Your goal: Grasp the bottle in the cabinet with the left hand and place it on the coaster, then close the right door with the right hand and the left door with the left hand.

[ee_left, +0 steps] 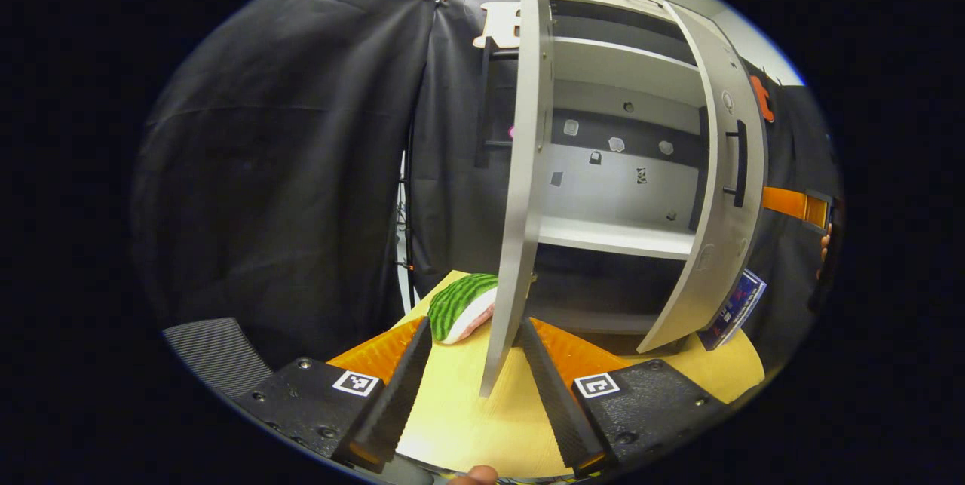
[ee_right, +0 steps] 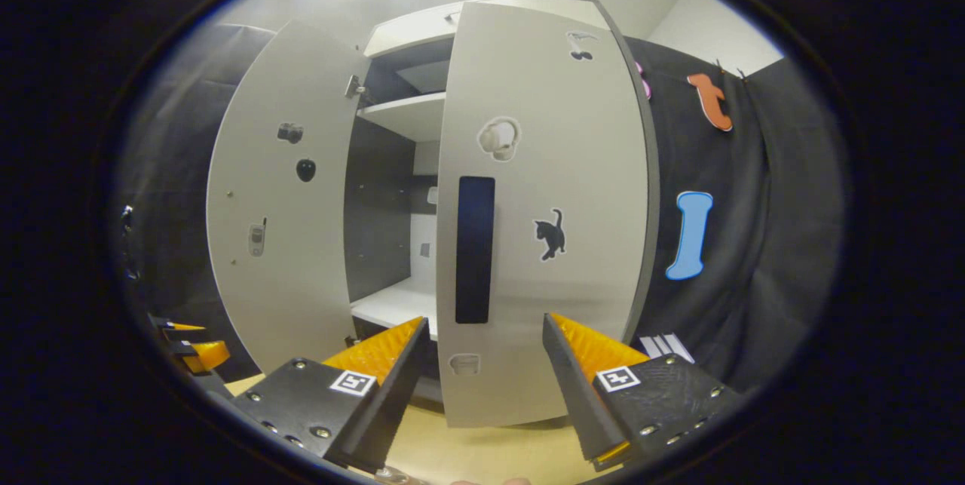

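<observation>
- Left hand-held gripper [ee_left: 475, 372]: fingers spread, empty, straddling the edge of the left door [ee_left: 520, 191], which stands upright in the frame's centre.
- Cabinet [ee_left: 626, 236] shelves, centre-right, hold no bottle I can find.
- Right hand-held gripper [ee_right: 486, 372]: spread, facing the right door [ee_right: 543, 206], dead ahead; probably pushes first.

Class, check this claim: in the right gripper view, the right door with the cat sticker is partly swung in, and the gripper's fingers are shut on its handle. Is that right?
Not quite. In the right gripper view the right door with the cat sticker is partly swung in, but the right gripper is open: its fingers stand apart, below the handle, not shut on it.
</observation>
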`<state>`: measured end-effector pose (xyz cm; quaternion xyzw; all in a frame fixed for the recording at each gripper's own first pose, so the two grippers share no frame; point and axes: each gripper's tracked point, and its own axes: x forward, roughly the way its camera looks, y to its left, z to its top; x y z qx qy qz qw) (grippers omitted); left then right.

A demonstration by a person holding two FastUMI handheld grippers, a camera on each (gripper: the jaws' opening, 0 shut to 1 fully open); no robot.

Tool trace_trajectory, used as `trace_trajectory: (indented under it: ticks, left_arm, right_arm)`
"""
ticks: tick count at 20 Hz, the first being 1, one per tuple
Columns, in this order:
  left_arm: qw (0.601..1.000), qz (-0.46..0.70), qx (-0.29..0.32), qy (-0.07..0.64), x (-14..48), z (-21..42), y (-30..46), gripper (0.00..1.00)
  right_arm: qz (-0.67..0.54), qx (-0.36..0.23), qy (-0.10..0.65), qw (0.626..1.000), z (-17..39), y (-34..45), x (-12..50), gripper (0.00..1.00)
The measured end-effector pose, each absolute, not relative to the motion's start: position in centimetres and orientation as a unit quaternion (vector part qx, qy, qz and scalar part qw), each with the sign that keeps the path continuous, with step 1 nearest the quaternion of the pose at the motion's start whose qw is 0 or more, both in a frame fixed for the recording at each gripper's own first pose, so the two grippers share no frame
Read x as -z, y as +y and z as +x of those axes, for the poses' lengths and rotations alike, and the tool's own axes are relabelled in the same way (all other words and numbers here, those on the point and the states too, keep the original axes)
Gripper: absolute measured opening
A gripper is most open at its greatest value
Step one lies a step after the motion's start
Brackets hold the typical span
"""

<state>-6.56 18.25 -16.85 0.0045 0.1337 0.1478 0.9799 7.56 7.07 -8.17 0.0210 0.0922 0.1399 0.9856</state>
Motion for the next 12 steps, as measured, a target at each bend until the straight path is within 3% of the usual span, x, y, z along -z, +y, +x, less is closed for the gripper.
trace_trajectory:
  ticks: [12]
  left_arm:
    - [0.978, 0.016, -0.169, 0.123, 16.4, -2.8, 21.8, 0.8]
  right_arm:
    - [0.017, -0.125, 0.102, 0.987, 6.6, 6.9, 9.0, 0.91]
